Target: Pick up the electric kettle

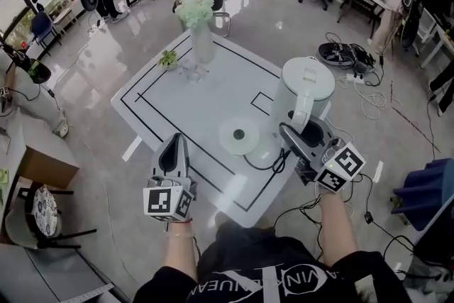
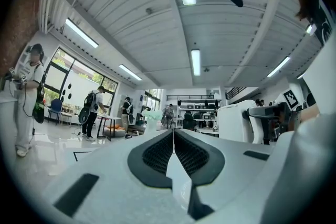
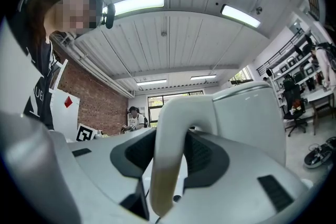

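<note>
Right gripper view: kettle handle (image 3: 169, 165) sits between released right tongs (image 3: 173, 139), seemingly untouched.

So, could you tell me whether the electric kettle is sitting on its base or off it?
Off it: the electric kettle stands upright on the table, beside its round base, whose top is bare.

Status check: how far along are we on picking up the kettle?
Done: the right gripper has its open jaws on either side of the kettle handle. In hand: the grasp itself; no squeeze shows yet. To do: close on the handle and lift the kettle, which stands on the table. The left gripper sits shut, idle.
</note>
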{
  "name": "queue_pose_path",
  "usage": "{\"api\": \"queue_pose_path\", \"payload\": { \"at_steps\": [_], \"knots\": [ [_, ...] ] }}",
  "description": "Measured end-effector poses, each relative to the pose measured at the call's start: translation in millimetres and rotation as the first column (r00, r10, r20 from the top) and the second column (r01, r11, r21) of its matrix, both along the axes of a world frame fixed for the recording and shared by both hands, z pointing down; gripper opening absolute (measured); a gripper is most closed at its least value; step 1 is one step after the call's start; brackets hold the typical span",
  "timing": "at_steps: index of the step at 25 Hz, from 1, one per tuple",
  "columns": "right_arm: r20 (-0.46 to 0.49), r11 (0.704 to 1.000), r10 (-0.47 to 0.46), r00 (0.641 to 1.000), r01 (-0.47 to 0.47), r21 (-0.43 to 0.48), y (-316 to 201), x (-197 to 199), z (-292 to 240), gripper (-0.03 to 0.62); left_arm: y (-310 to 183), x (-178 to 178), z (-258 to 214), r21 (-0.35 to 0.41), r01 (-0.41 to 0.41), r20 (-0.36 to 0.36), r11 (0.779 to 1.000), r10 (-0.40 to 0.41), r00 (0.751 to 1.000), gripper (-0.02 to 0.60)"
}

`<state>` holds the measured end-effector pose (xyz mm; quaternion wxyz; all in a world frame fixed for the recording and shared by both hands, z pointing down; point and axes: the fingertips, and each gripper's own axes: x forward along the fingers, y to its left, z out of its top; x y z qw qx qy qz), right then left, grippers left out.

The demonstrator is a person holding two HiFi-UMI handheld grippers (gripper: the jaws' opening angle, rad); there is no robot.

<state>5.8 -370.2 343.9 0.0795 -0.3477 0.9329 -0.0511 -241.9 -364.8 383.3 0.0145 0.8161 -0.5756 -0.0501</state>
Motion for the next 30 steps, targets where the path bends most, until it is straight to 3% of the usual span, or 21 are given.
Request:
{"api": "queue_pose_path", "payload": {
  "at_steps": [30],
  "knots": [
    [0.011, 1.0, 0.03, 0.999, -0.03, 0.009, -2.9, 21.2, -0.7, 0.153, 7.5, -10.9, -4.0, 0.004, 0.062, -0.004, 0.998, -0.061, 0.998, 0.014]
  ]
}}
